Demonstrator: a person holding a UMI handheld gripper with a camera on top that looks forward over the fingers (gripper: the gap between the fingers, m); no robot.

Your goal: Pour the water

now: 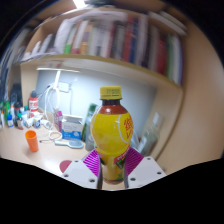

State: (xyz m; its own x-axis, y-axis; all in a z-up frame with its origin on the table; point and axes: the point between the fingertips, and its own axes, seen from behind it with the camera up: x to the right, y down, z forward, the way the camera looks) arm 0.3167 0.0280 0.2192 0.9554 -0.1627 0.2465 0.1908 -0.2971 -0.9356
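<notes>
A plastic bottle (pixel 111 128) with an orange cap, yellow drink and a yellow-red label stands upright between my fingers. Both purple pads (pixel 91 161) press against its lower sides, so my gripper (pixel 112 168) is shut on the bottle. The bottle's base is hidden behind the fingers. It is held above a light wooden desk (pixel 45 158). An orange cup (pixel 32 140) stands on the desk to the left, well beyond my left finger.
Several small bottles and jars (pixel 20 112) line the desk's left side by the wall. A blue-and-white box (pixel 72 127) lies behind the bottle. A shelf of books (pixel 110 38) runs overhead. A chair back (pixel 152 125) shows to the right.
</notes>
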